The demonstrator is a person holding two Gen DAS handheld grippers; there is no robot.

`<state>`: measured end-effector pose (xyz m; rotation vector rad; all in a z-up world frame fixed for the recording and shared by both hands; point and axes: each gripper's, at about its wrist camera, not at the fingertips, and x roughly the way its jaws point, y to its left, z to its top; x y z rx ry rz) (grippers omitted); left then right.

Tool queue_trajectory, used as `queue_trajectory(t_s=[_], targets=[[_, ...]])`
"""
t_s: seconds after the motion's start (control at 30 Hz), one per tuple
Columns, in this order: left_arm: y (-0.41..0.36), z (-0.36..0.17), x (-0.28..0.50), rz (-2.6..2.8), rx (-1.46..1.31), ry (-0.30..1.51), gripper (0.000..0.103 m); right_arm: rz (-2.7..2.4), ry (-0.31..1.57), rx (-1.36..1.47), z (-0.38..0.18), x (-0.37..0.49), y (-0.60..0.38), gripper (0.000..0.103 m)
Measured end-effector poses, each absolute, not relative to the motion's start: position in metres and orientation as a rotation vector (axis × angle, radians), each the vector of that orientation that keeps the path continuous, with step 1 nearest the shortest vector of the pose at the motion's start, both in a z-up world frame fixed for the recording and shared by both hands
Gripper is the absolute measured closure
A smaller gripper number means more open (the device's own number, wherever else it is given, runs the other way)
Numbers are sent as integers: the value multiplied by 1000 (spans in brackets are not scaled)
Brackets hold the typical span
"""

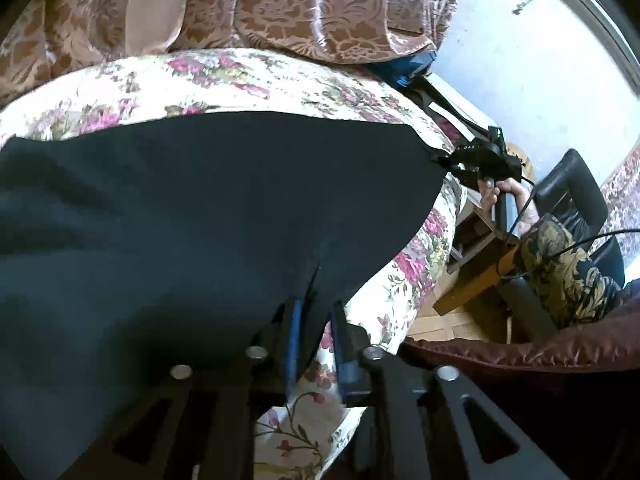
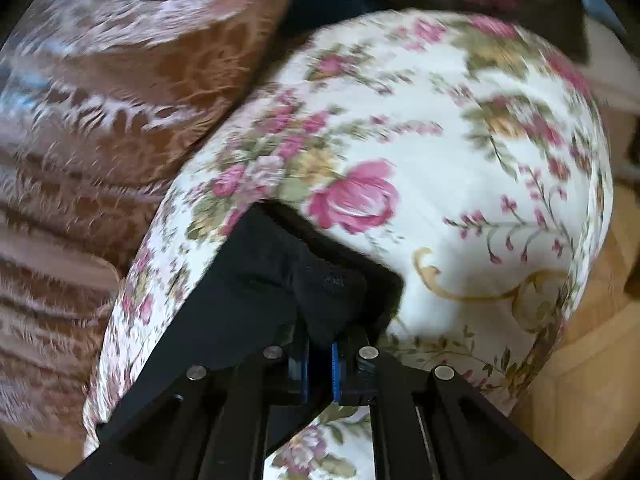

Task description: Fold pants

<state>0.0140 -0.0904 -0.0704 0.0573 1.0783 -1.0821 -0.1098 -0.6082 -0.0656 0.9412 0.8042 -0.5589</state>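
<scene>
1. The pants (image 1: 192, 216) lay spread dark and flat over the floral quilt (image 1: 248, 76), covering most of its top; the brown patterned cushions (image 1: 280, 4) rose behind the quilt's far edge.
2. By my reading a fold had just been laid down onto the quilt, and the step in hand was letting go of the cloth.
3. The left gripper (image 1: 316, 344) sat at the quilt's near edge, over the pants' near corner. Its blue pads stood a little apart – cloth ran between them, but they did not look pressed on it.
4. The right gripper (image 2: 320, 356) sat at the quilt's right-hand side, its pads together and clamped on a bunched corner of the black cloth. From the left wrist view that gripper showed at the pants' far right corner, in a person's hand (image 1: 494, 196).
5. The next move likely calls for the right pads to part too, then both grippers to draw back off the quilt without dragging the fold – and afterwards to pick a fresh edge for the next fold.
</scene>
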Motion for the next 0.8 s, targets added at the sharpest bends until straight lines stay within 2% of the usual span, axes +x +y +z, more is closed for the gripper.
queue_trajectory(t_s=[0.03,0.1,0.33,0.47,0.63,0.7,0.77,0.8], targets=[[-88,-69,15,-1076,41,1082,77,-546,796,955,-68,-111,-611,95],[-80,-65,15,-1081,-1,1088,75,-535,786,980,-68,-113,-613,91],[-7,-50,12,-958,-136,1018,73,-655,791,856,-33,-130,-601,64],[40,-58,18,-786,-209,997,73,-607,756,754,1,-129,-566,64],[88,-75,22,-575,-289,995,73,-117,884,687,2,-68,-469,65],[101,-78,21,-523,-325,983,73,105,959,639,-6,-38,-407,71],[114,-81,19,-462,-341,971,74,283,1028,590,-16,-15,-348,82],[118,-84,18,-427,-343,970,74,334,1052,560,-20,-9,-328,83]])
